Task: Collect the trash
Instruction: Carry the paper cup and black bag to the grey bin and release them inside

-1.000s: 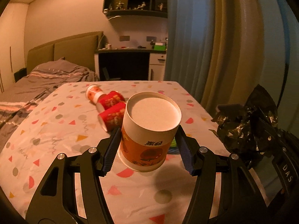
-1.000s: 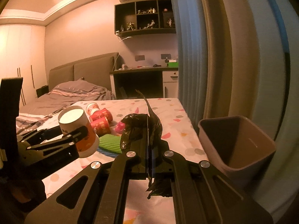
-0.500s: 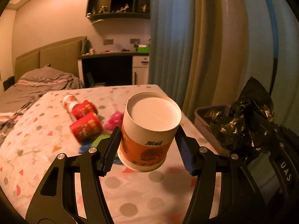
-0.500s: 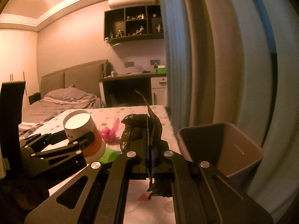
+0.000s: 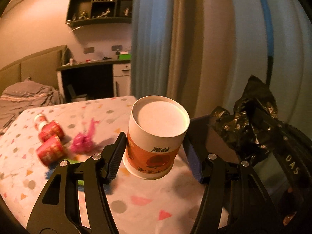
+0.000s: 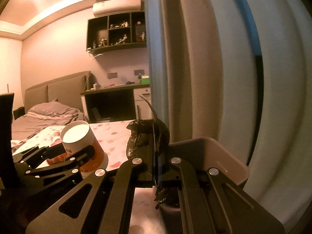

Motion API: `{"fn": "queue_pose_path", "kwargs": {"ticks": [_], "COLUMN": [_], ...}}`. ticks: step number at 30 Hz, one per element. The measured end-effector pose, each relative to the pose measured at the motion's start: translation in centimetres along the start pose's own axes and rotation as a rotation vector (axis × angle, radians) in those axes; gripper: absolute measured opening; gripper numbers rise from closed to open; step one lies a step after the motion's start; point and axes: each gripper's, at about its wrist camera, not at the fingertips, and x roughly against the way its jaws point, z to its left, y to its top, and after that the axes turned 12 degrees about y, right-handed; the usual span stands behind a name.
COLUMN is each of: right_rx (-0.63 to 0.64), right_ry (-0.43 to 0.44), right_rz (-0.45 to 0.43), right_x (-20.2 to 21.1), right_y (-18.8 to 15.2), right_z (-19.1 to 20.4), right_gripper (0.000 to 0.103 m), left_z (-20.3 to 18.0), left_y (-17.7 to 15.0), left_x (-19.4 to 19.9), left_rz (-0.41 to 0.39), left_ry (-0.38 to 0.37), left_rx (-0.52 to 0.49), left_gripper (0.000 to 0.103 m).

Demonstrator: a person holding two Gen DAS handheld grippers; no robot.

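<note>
left gripper (image 5: 155, 156) clamped on smooth cylindrical paper cup (image 5: 156, 136), white base facing camera, orange band, lifted above polka-dot tablecloth (image 5: 136, 204). right gripper (image 6: 156, 167) pressed tight on crinkly black plastic bag (image 6: 144, 136), beside rounded grey bin (image 6: 226, 161). red cups (image 5: 49, 142) and pink wrapper (image 5: 83, 140) lying on cloth, blurred.

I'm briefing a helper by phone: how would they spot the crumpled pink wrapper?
Find the table with the spotted cloth. Left of the big paper cup lie two red cups; the pink wrapper lies just right of them, the only crumpled pink piece.
</note>
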Motion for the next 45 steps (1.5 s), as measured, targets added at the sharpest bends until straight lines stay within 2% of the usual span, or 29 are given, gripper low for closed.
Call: {"fn": "queue_pose_path", "kwargs": {"ticks": [7, 18, 31, 45], "right_rx": [-0.044, -0.081, -0.097, -0.121], "right_ry": [-0.039, -0.086, -0.107, -0.124], "right_rz": [0.012, 0.069, 0.114, 0.136], "right_x": [-1.5, -4.2, -5.4, -6.0], "right_y": [-0.4, -1.7, -2.6, -2.8], "right_z": [-2.9, -6.0, -7.7, -8.6], "right_gripper": [0.002, 0.003, 0.003, 0.003], "left_z": [-3.1, -7.0, -9.3, -10.1], "left_y": [0.7, 0.1, -0.7, -2.1], "left_x": [-2.3, -6.1, -8.6, -10.7], "left_rz": [-0.01, 0.029, 0.053, 0.126], "left_ry": [-0.089, -0.175, -0.242, -0.319], "left_rx": [-0.011, -0.042, -0.067, -0.079], "left_gripper": [0.058, 0.058, 0.058, 0.059]}}
